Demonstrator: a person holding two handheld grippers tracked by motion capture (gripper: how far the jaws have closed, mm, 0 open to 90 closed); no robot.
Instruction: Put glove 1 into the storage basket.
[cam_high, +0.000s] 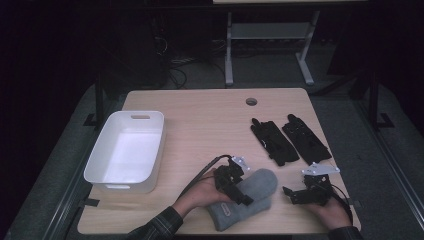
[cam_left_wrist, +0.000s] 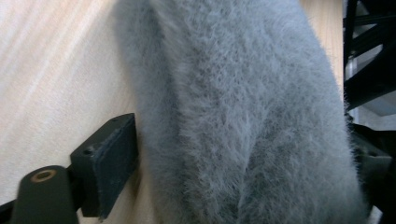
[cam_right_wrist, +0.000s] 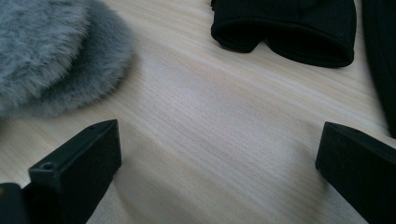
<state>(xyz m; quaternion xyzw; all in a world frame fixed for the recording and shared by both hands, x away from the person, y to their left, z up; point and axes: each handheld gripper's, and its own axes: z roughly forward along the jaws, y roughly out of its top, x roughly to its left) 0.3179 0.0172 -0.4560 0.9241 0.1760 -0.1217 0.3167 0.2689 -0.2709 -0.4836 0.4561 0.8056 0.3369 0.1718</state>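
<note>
Grey fuzzy mitten (cam_high: 243, 198) lies on table (cam_high: 200, 125), left gripper (cam_high: 234, 184) clamped around it. Right gripper (cam_high: 300, 192) just beside, jaws spread wide, holding nothing.

Left claw (cam_high: 242, 192) grips grey mitten (cam_high: 250, 197); right claw (cam_high: 291, 194) spread beside.

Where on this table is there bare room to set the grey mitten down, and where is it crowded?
Free: the wood between the white bin and the black gloves, up to the cable hole; the bin itself looks empty. Crowded: the near edge, where the left tool straddles the grey mitten beside the open right tool.
</note>
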